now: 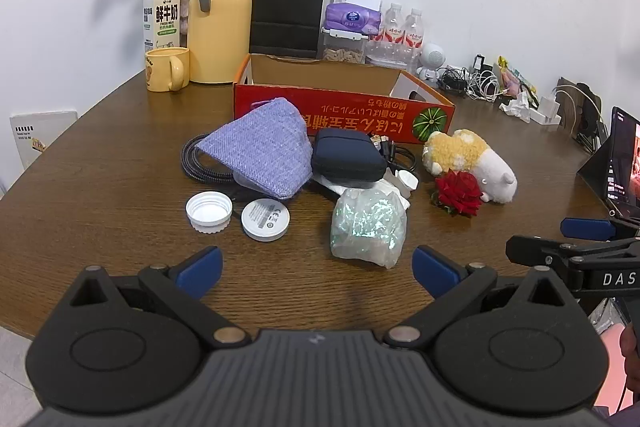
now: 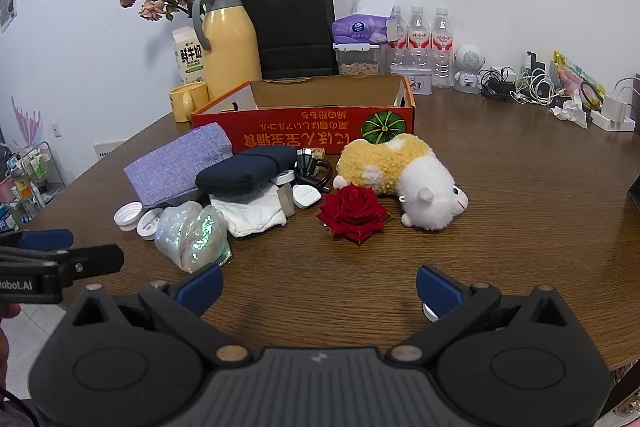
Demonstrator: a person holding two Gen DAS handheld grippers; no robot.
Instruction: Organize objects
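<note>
Two grippers, both with jaws spread wide and nothing between them, hover over the near edge of the wooden table [image 1: 100,163]. Your left gripper [image 1: 318,265] faces the crinkled iridescent plastic bag [image 1: 368,227], which lies just ahead and slightly to the right of its centre line; the bag is soft, lumpy and roughly upright. Your right gripper [image 2: 320,285] faces the red rose [image 2: 354,213], ahead of it with bare table between, and the plush sheep [image 2: 400,177] lying on its side just behind the rose, long axis running left to right. Each arm is therefore nearer its own target. Behind the clutter stands the open orange cardboard box [image 1: 344,111], apparently empty, the likely destination. Remaining items: a woven lilac pouch [image 1: 260,151], a dark zip case [image 1: 346,159], two flat round white lids [image 1: 210,211], a coiled cable [image 1: 192,163].
</note>
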